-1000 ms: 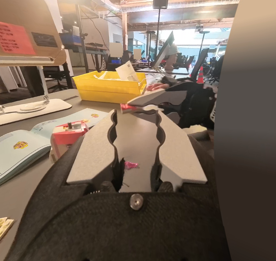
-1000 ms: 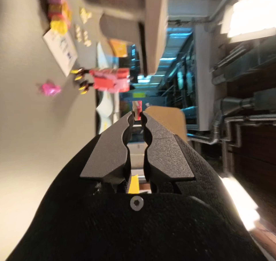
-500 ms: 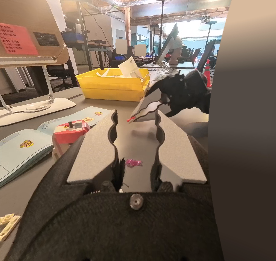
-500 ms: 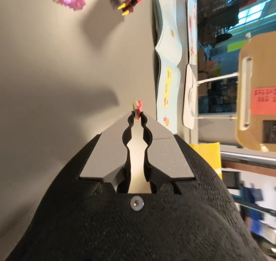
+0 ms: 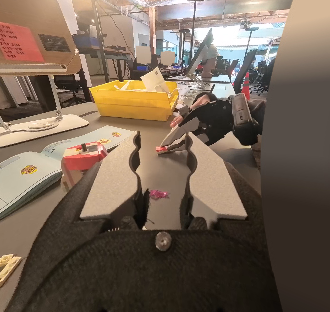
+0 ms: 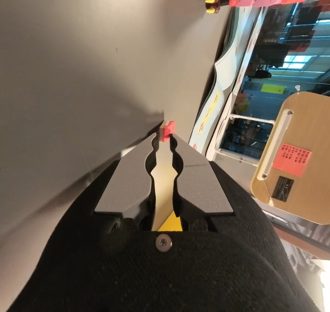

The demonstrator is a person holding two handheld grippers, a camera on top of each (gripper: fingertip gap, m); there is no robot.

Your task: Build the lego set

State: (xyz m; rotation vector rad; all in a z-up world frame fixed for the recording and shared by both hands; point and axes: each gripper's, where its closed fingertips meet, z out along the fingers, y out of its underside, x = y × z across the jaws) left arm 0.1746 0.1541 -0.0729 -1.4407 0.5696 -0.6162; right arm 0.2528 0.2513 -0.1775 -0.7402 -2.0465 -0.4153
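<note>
My left gripper is open and empty, low over the grey table. A small pink piece lies on the table under its jaws, untouched. My right gripper is shut on a small red and tan brick, turned on its side with the brick's tan face against the table. The left wrist view shows the same: the right gripper comes in from the right and its brick rests on the table just ahead of my left fingertips. A red and white brick model stands at the left.
An open light blue booklet lies left of the model. A yellow bin with papers stands at the back. A wooden board on a stand is at the far left. Cream pieces lie at the near left. A hand holds the right gripper. Across from one pair of fingers to the other is roughly 15 cm. The small pink piece is about 10 cm from my left fingertips.
The right gripper has come down from mid-air with the small brick and set it against the table. Its jaws look slightly wider than before. The left gripper stayed open and nearly still.
</note>
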